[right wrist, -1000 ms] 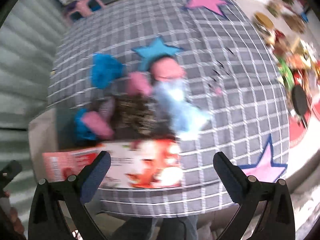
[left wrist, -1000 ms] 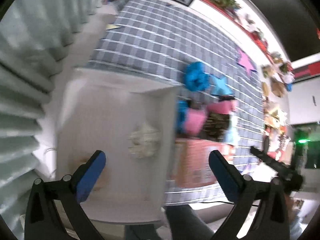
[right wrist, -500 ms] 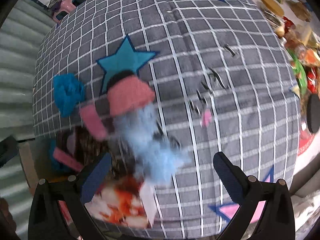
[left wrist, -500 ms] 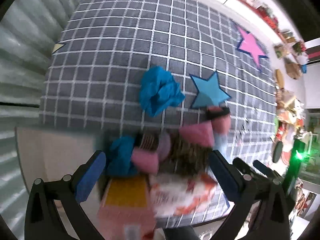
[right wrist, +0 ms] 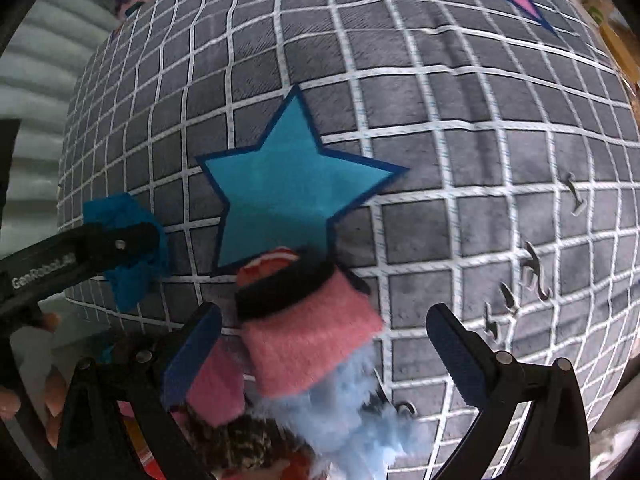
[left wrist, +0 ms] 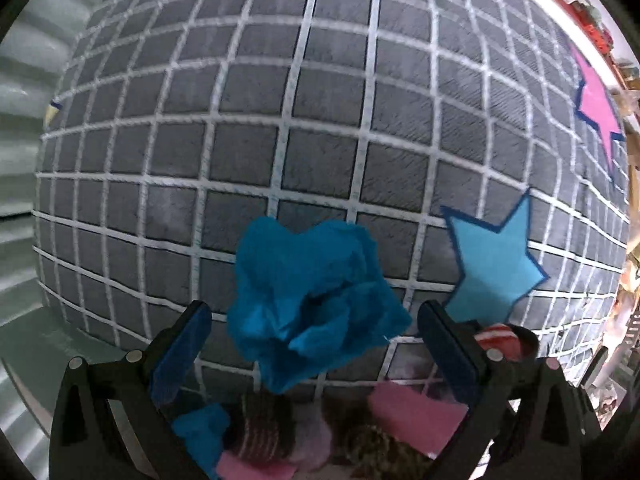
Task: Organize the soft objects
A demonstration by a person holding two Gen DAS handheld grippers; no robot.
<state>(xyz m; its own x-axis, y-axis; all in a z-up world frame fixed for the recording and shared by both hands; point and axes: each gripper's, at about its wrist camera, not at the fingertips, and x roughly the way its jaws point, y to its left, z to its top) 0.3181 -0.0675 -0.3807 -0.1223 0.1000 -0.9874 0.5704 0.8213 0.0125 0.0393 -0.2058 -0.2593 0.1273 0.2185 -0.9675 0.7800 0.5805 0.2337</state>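
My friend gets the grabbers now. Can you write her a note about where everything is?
Left gripper: open, fingers either side of the crumpled blue cloth, not closed on it.
Right gripper: open, empty, over the pink sock with a black cuff and the fluffy light-blue piece.
All soft things lie in a heap near the front edge of the grey checked blanket. Nothing picked up; all sorting remains.

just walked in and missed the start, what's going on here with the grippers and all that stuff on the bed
A person is sorting soft things on a grey quilt with a white grid, a gripper in each hand. The left gripper is open, its fingers either side of a crumpled bright blue cloth. The right gripper is open over a pink fuzzy cuff with a black band and fluffy light blue fabric. Neither has closed yet.
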